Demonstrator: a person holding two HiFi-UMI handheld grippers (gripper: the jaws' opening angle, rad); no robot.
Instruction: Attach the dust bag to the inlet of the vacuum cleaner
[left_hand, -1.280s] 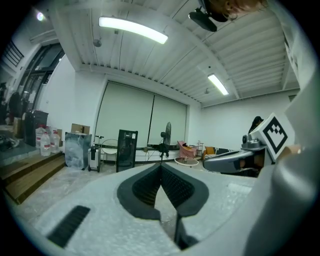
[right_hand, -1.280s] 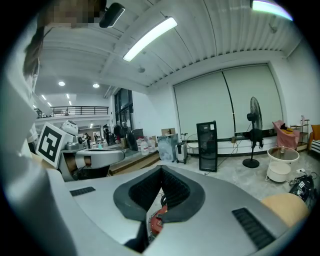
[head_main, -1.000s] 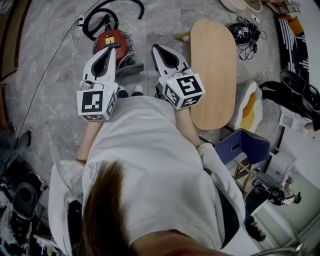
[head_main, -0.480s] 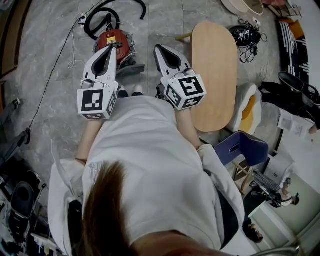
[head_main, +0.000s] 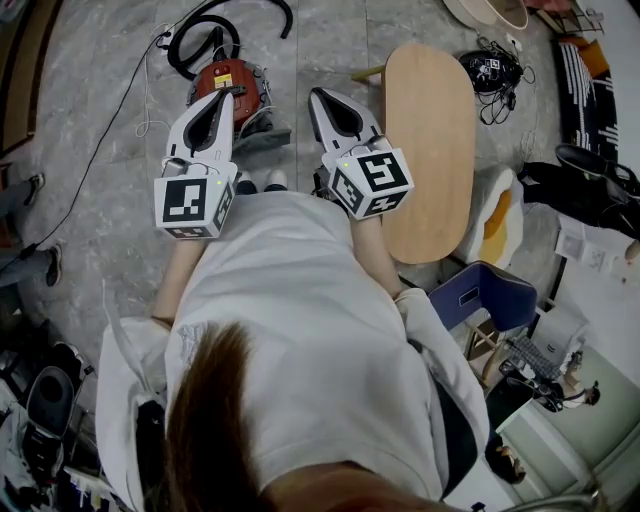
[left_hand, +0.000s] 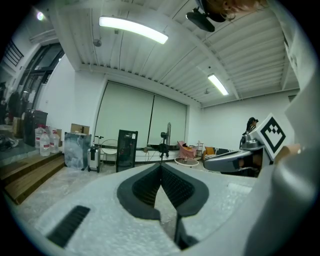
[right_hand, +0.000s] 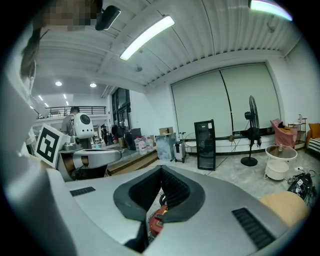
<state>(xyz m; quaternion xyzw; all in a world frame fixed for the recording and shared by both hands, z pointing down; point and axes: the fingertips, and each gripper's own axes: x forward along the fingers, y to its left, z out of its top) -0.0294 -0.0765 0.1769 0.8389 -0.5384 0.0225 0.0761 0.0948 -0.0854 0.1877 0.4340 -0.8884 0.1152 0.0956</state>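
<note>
Red and round, the vacuum cleaner (head_main: 232, 82) sits on the grey stone floor (head_main: 110, 200) ahead of me, with its black hose (head_main: 205, 30) looped beyond it. I hold my left gripper (head_main: 228, 96) out so that, in the head view, its tip lies over the vacuum cleaner's body. Its fingers (left_hand: 142, 190) are pressed together at the tip with nothing between them. My right gripper (head_main: 316, 96) is held beside the left one, apart from it, over bare floor between the vacuum cleaner and the oval wooden tabletop (head_main: 430, 150). Its fingers (right_hand: 142, 192) are also closed tip to tip and empty. Through the gap under their pads the right gripper view shows a sliver of the red vacuum cleaner below. Both grippers point nearly level across the room, each with its marker cube nearest my body, the left cube (head_main: 192, 205) and the right cube (head_main: 372, 182) well apart.
</note>
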